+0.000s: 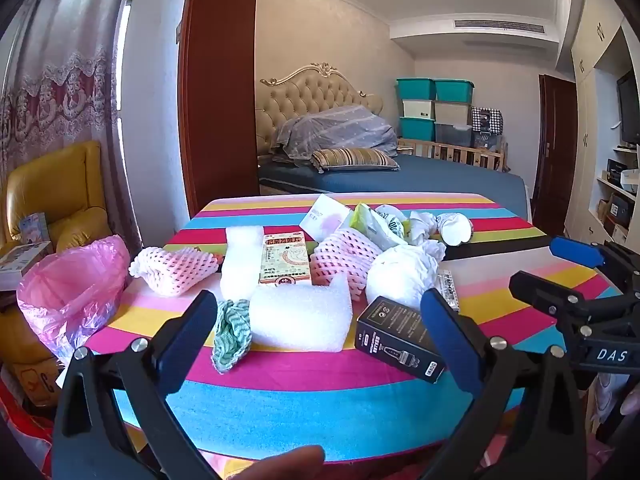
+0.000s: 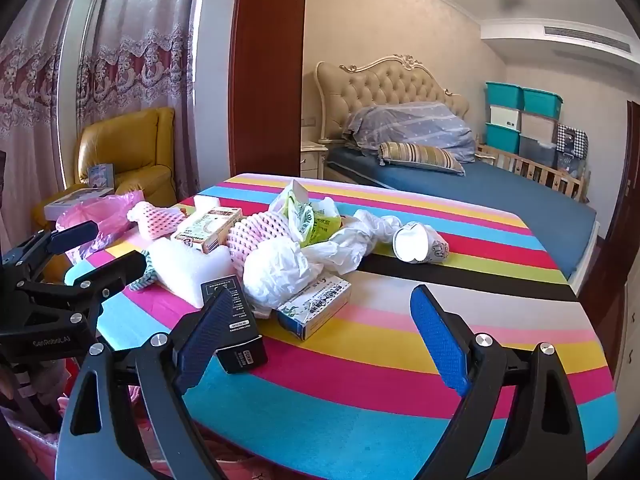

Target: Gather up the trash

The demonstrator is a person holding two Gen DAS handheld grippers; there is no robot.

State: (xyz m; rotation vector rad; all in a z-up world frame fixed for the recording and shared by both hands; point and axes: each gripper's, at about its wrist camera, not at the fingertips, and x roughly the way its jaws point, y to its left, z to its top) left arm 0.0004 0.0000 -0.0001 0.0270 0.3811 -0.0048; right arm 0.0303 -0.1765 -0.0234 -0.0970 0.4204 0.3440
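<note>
The trash lies heaped mid-frame on the striped table (image 1: pixel 304 408), and a pink bag (image 1: pixel 72 292) hangs open at the left edge, apparently ready to receive it. The left hand-held gripper (image 1: pixel 320 332) and the right hand-held gripper (image 2: pixel 320 344) tilt slightly downward, spread wide, grasping nothing.

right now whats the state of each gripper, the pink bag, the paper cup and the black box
left gripper: open, holding nothing
right gripper: open, holding nothing
pink plastic bag: mouth open, at the table's left edge
paper cup: tipped on its side, looks empty
black box: closed, lying flat
</note>
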